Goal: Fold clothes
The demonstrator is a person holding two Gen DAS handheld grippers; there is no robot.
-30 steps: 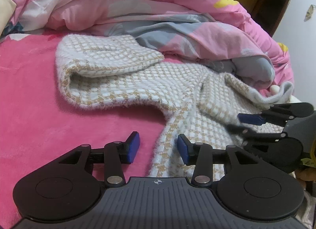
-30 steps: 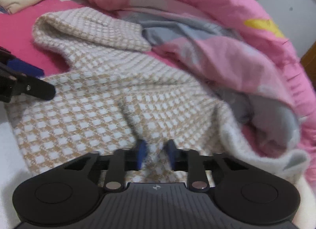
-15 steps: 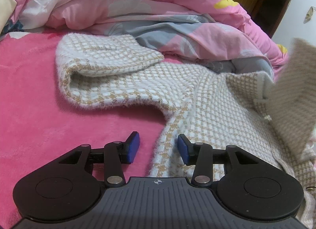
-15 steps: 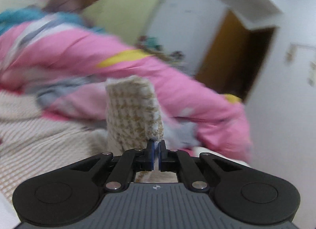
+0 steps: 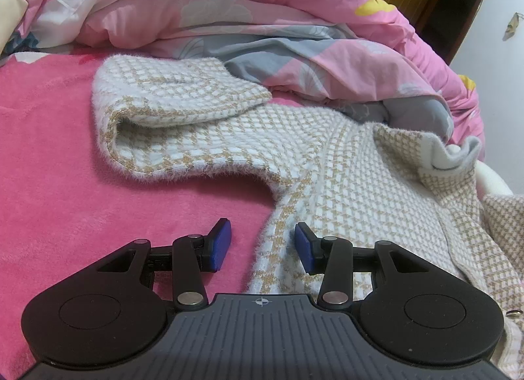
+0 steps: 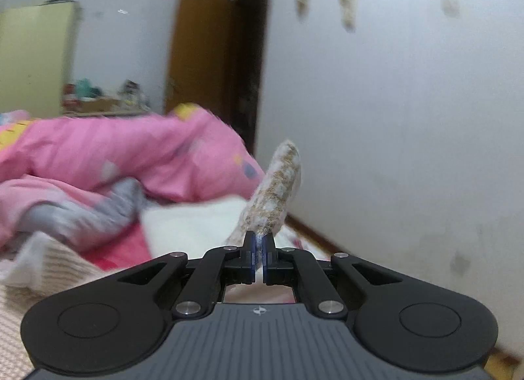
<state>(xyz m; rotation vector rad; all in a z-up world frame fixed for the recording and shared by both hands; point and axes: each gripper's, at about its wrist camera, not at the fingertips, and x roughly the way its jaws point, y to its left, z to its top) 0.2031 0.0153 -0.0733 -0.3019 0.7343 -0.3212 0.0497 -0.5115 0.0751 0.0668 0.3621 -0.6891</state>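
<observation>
The right hand-held gripper pinches a thin sweater edge, which may slip free; the left hand-held gripper stands spread, anchoring nothing, so the garment could drag across the bed.

sweater: white-tan check | blanket: pink | quilt: pink-grey

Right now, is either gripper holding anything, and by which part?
The right gripper is shut on a small fold of the checked sweater, seemingly near its edge. The left gripper is open over the sweater's side edge, holding nothing.
</observation>
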